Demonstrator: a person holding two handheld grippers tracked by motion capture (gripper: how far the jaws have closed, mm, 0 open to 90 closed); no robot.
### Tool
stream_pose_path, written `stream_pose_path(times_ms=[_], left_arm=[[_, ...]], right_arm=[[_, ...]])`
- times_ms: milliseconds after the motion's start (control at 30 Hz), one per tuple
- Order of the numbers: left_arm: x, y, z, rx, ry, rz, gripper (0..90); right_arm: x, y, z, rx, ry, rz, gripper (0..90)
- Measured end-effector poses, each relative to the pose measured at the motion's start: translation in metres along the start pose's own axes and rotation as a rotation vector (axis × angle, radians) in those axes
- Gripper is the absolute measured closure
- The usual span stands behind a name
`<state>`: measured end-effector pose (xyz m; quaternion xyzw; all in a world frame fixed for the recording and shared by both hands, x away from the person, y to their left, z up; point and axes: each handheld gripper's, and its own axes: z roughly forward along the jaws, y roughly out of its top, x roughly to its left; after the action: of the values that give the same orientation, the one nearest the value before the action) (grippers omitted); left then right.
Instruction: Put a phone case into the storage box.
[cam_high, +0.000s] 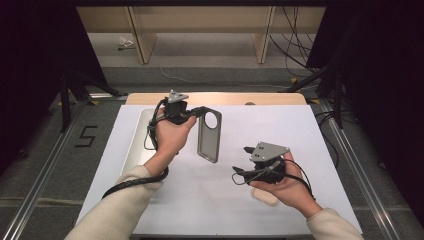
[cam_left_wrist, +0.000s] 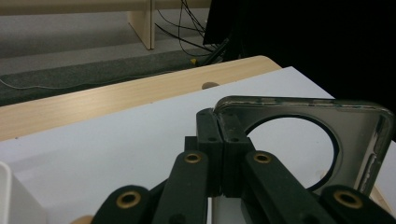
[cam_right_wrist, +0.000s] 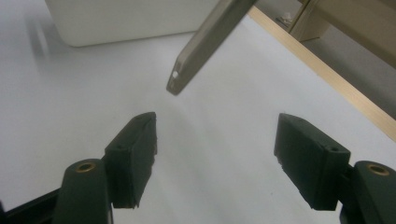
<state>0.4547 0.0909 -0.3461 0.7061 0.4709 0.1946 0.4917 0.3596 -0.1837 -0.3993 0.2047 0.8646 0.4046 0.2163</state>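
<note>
left gripper (cam_high: 196, 113) clamped on top edge of phone case (cam_high: 209, 135), case hanging above white mat (cam_high: 280, 130); right gripper (cam_high: 245, 165) jaws wide, empty, near lower end; keep pinch firm, approach free end squarely

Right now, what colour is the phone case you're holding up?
Grey, see-through-looking phone case with a big round hole; it shows best in the high view.

High view looks forward and down on my bench (cam_high: 310, 130) from above. Left tool (cam_left_wrist: 219, 140) camera sits close, facing the far edge. Right tool (cam_right_wrist: 215, 154) camera skims the white sheet. All share the phone case (cam_high: 209, 134).
</note>
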Motion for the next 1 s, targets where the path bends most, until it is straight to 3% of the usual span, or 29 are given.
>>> stream_pose_path(times_ms=[1000], left_arm=[[0.046, 0.019, -0.039, -0.086, 0.105, -0.060, 88.9]], right_arm=[[-0.008, -0.015, -0.003, 0.012, -0.025, 0.051, 27.2]])
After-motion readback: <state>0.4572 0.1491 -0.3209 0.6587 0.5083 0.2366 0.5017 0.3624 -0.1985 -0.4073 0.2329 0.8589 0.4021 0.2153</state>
